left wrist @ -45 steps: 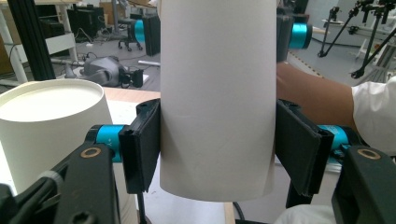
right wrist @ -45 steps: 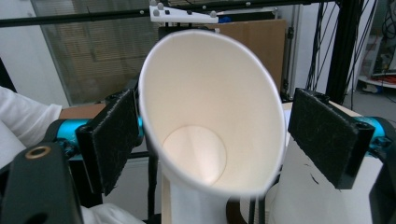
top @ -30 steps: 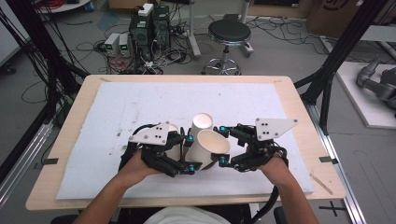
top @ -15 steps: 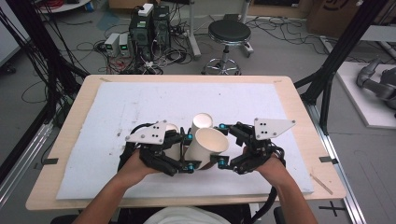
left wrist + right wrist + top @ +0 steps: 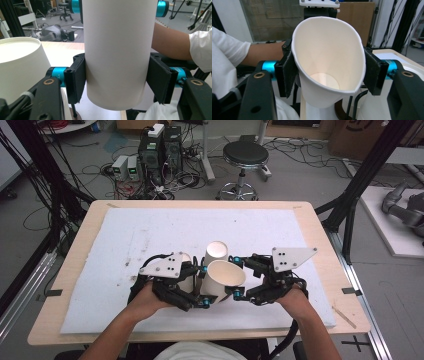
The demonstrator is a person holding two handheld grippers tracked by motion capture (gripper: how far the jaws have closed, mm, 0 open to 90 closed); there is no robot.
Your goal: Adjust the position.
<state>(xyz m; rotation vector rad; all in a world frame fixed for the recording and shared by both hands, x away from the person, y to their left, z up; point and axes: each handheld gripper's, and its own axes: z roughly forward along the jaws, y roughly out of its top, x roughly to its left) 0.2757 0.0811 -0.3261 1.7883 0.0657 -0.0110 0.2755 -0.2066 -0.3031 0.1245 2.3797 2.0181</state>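
Squeezed oval-rimmed white paper cup (image 5: 328, 65)

1. Paper cups (image 5: 223, 280): three on the white mat; one lifted and tilted, one upright (image 5: 216, 254) behind it, one partly hidden (image 5: 186, 257) at the left.
2. Grippers: two, left gripper (image 5: 206, 285) and right gripper (image 5: 235, 277).
3. Stools (image 5: 245, 156): one.

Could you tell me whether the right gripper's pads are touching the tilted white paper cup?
Touching. In the right gripper view both pads of the right gripper press the tilted white paper cup, whose rim is squeezed into an oval.
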